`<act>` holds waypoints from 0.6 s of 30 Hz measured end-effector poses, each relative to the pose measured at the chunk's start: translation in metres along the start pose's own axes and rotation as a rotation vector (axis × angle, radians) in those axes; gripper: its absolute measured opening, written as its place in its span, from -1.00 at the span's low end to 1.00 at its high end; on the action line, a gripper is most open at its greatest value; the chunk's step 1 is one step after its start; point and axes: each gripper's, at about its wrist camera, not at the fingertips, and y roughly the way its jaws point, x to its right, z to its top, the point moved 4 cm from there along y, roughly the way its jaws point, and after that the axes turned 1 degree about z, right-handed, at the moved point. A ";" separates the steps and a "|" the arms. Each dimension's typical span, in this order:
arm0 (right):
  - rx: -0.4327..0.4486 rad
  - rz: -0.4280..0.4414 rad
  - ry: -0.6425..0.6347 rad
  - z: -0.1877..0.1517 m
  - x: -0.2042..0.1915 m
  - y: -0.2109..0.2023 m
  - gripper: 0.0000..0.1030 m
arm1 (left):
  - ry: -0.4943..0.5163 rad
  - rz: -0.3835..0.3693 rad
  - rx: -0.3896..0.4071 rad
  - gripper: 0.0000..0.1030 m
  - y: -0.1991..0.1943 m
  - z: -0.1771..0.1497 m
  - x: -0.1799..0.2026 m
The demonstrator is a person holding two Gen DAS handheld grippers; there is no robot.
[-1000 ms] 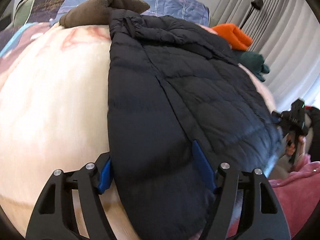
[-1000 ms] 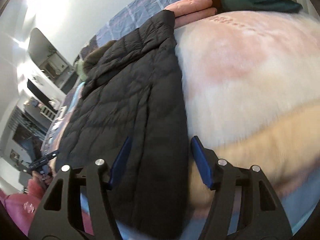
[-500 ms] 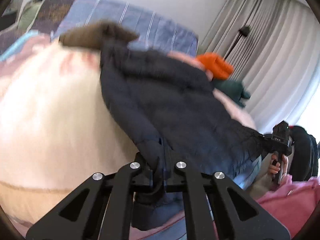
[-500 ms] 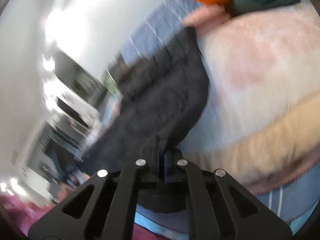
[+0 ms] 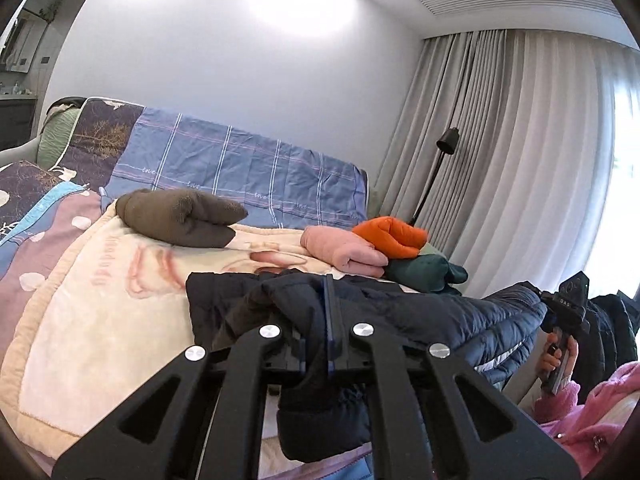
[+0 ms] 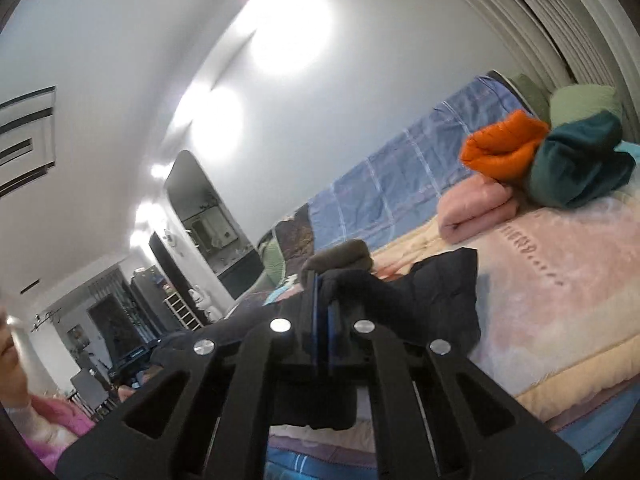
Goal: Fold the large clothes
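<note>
Both grippers have closed and lifted the jacket [image 5: 420, 312] hem off the bed [image 5: 100, 320]. Left gripper [image 5: 326, 344] and right gripper [image 6: 322, 328] each pinch one hem corner. Jacket body stretches ahead toward the collar, lengthwise; neither hand is nearer.

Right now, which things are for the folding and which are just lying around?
For the folding:
- dark puffer jacket
- left gripper, shut on it
- right gripper, shut on it

Just lying around:
- brown garment
- pink garment
- orange jacket
- teal garment
</note>
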 end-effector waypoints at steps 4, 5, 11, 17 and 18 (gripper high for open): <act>-0.039 -0.067 0.089 0.005 0.036 0.038 -0.93 | -0.010 0.064 -0.073 -0.86 0.050 0.007 -0.013; -0.045 -0.073 0.108 0.007 0.045 0.048 -0.93 | -0.008 0.079 -0.083 -0.86 0.058 0.008 -0.018; -0.125 -0.164 0.207 0.016 0.104 0.131 -0.93 | -0.113 0.126 -0.176 -0.86 0.141 0.013 -0.066; -0.217 -0.307 0.224 0.003 0.149 0.189 -0.93 | -0.173 0.185 -0.282 -0.82 0.207 -0.009 -0.105; -0.228 -0.322 0.227 0.000 0.156 0.196 -0.92 | -0.182 0.185 -0.296 -0.82 0.215 -0.013 -0.110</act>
